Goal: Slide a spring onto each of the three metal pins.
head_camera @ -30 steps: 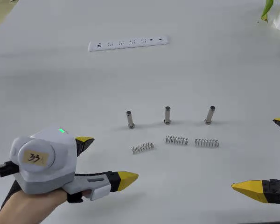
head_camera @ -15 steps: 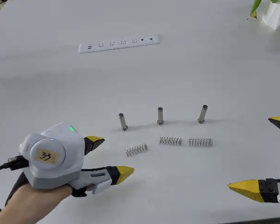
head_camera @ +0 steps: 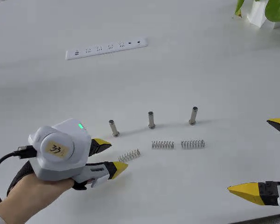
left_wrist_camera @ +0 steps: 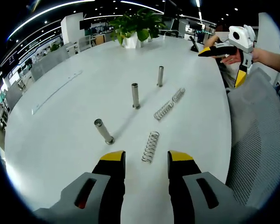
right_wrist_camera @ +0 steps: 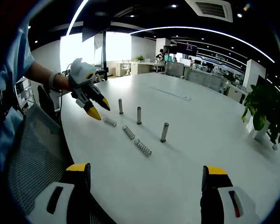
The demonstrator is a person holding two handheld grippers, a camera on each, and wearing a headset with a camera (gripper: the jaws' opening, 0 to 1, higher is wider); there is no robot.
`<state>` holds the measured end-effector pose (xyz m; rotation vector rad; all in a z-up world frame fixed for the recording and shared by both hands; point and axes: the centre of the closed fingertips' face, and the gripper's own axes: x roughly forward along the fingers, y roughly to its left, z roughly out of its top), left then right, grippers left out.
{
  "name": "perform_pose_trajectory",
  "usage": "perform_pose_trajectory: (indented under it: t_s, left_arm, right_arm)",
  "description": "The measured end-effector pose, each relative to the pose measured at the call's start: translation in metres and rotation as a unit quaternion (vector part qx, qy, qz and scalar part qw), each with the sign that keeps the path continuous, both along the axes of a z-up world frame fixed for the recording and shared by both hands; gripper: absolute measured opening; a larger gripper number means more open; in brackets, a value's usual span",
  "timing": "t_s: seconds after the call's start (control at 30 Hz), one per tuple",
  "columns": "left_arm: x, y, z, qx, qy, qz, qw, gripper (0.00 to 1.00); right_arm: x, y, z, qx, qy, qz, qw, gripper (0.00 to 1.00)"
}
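Observation:
Three upright metal pins stand in a row on the white table: left pin, middle pin, right pin. In front of them lie three springs: left, middle, right. My left gripper is open just left of the left spring; in the left gripper view that spring lies right ahead of the gap between the jaws. Nothing is between them. My right gripper is wide open at the right edge, well clear of the springs, with the pins far ahead of it.
A white power strip lies at the back left of the table. A potted plant stands at the far right corner. A grey mesh chair sits by the table's near edge.
My left gripper has moved forward and right, up to the left spring. The right gripper has stayed about where it was. The pins and springs lie as before.

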<state>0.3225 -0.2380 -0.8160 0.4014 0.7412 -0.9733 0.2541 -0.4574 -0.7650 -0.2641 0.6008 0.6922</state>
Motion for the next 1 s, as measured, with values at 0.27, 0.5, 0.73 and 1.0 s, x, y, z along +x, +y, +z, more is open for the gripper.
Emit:
perform_pose_trajectory:
  t_s: [0.27, 0.5, 0.73, 1.0]
  left_arm:
    - [0.001, -0.003, -0.010, 0.022, 0.015, -0.027, 0.9993, 0.22]
    - [-0.002, -0.001, -0.018, 0.036, 0.027, -0.039, 0.9982, 0.16]
    - [-0.001, -0.001, -0.023, 0.041, 0.032, -0.043, 0.9978, 0.13]
    - [0.000, -0.001, -0.026, 0.046, 0.035, -0.046, 0.9973, 0.11]
  right_arm:
    - [-0.004, -0.005, -0.002, 0.000, 0.002, -0.009, 1.0000, 0.99]
    - [-0.006, -0.007, -0.005, 0.002, 0.006, -0.015, 0.9999, 0.99]
    - [-0.005, -0.008, -0.005, 0.003, 0.006, -0.018, 0.9998, 0.99]
    - [-0.004, -0.009, -0.006, 0.003, 0.006, -0.019, 0.9998, 0.99]
